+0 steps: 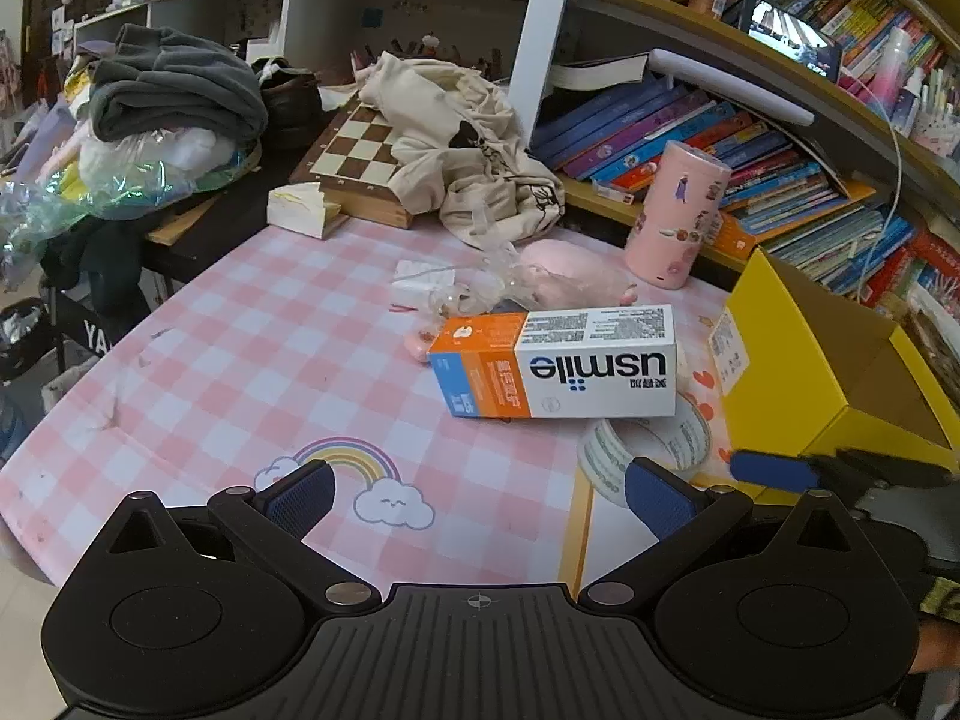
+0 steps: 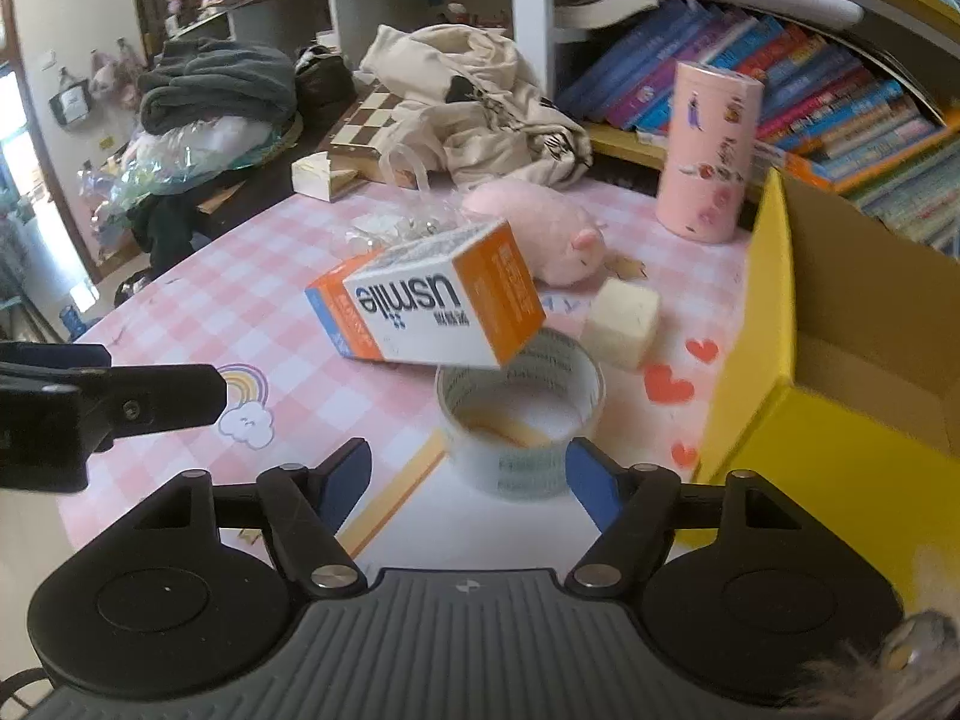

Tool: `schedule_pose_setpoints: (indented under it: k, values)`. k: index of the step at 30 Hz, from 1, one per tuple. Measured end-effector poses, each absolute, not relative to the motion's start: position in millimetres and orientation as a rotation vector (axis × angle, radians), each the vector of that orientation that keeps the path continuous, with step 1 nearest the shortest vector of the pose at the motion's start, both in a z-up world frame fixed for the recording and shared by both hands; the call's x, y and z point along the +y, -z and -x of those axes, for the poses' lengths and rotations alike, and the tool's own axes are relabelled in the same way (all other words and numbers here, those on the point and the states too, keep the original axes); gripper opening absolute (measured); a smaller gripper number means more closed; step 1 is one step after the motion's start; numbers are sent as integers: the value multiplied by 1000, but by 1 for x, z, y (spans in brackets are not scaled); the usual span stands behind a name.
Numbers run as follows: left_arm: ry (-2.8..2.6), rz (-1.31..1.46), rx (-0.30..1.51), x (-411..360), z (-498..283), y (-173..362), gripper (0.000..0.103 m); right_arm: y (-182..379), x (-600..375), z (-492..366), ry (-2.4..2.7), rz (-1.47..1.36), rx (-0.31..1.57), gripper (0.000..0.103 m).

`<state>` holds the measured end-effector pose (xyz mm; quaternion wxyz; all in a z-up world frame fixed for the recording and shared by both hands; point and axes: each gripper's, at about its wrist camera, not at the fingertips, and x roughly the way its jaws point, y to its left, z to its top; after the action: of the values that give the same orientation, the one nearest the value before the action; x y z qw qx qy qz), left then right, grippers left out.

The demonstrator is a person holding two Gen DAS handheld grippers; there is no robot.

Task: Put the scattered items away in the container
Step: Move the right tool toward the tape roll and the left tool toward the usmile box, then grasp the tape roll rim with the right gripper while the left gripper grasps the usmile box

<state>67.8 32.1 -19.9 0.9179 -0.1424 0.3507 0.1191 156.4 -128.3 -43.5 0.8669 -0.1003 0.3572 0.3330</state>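
Right gripper spread, flanking tape roll beside yellow box; left gripper spread, empty; closing on the roll likely follows

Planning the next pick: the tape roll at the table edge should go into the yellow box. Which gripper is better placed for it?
Right. The right gripper is open just short of the tape roll, with the yellow box alongside. The left gripper is open over bare tablecloth, further off.
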Motion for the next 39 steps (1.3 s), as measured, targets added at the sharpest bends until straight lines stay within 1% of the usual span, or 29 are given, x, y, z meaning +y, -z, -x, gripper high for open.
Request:
schedule_pose_setpoints:
  k: [1,3,4,6,7,8,9,10,12,15,20,23,29,33,36,37,39]
  values:
    - [-246,289,723,31,-70,20,103,45,-125,-160,-711,224,741,63]
    - [-244,275,725,29,-74,20,103,49,-117,-168,-734,262,735,59]
    - [-244,270,721,28,-75,19,103,52,-113,-172,-747,280,738,55]
    - [-245,263,714,27,-78,17,103,57,-105,-178,-769,317,749,50]
    - [-246,262,710,26,-80,16,103,62,-101,-181,-781,341,765,45]
    - [-245,262,709,26,-82,15,103,66,-99,-183,-794,364,782,44]
    - [-244,262,708,25,-84,15,103,68,-98,-182,-811,388,784,40]
    - [-243,262,707,25,-86,14,103,69,-97,-181,-831,408,789,29]
    - [-232,262,707,23,-92,14,103,68,-101,-176,-893,401,825,22]
    - [-209,257,708,18,-102,14,103,70,-111,-172,-939,374,888,10]
    - [-147,207,732,5,-125,17,103,73,-128,-164,-1012,327,990,9]
    - [-121,197,771,-3,-140,23,103,72,-138,-165,-976,330,986,9]
    - [-110,139,788,-19,-170,35,103,72,-154,-161,-964,341,1003,9]
    - [-108,33,772,-38,-188,42,103,74,-157,-161,-979,346,1010,11]
    - [-112,-93,738,-55,-201,46,99,75,-158,-162,-986,346,1016,12]
    - [-102,-111,736,-58,-205,48,97,76,-157,-162,-988,346,1022,14]
    - [-86,-126,742,-63,-212,50,88,78,-157,-163,-992,346,1032,14]
